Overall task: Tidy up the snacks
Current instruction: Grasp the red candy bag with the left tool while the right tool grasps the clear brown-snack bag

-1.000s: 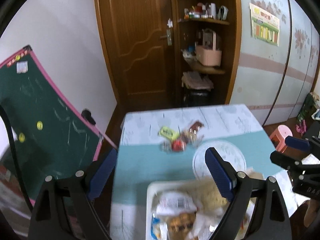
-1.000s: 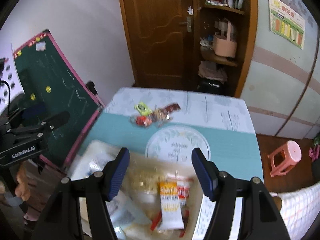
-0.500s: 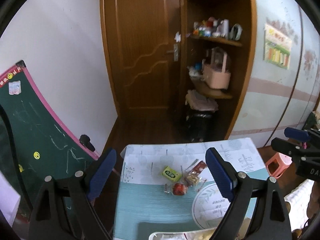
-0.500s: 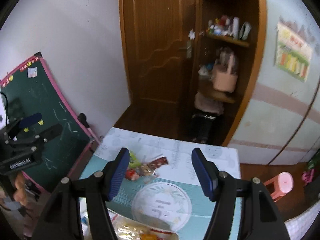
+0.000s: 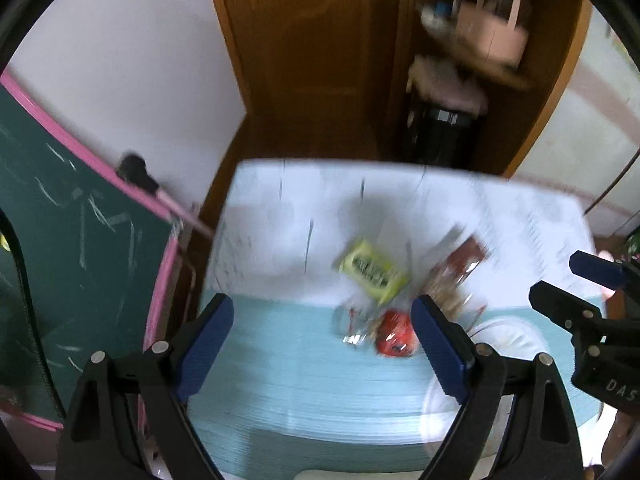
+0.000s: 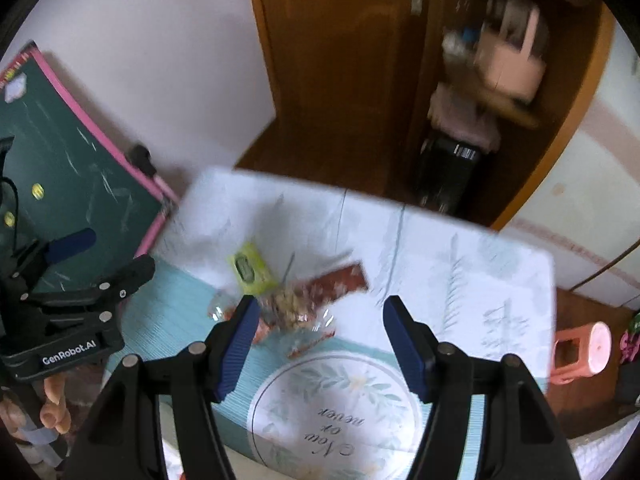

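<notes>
Snacks are lying in a small heap on the table [image 6: 460, 276], near the line where the white part of the cloth is meeting the teal part. Among them, a yellow-green packet [image 5: 374, 272] is sitting at the far left side of the heap, a red round snack [image 5: 396, 338] is lying closer to the cameras, and a dark red wrapper [image 6: 340, 280] is stretching to the right, partly over a clear bag of pale pieces [image 6: 290, 310]. Both pictures are blurred, so finer details of the packets cannot be read. The left gripper [image 5: 322, 350] is hanging above the teal cloth with its jaws standing wide apart and nothing between them; the red snack is showing just beside its right finger. The right gripper [image 6: 316, 344] is hanging above the heap and a round printed mat [image 6: 336, 412], its jaws apart at a middle width and holding nothing. A green chalkboard [image 6: 68, 168] with a pink frame is leaning against the wall to the left of the table, and a pink stool [image 6: 584, 350] is standing on the floor at the right.
</notes>
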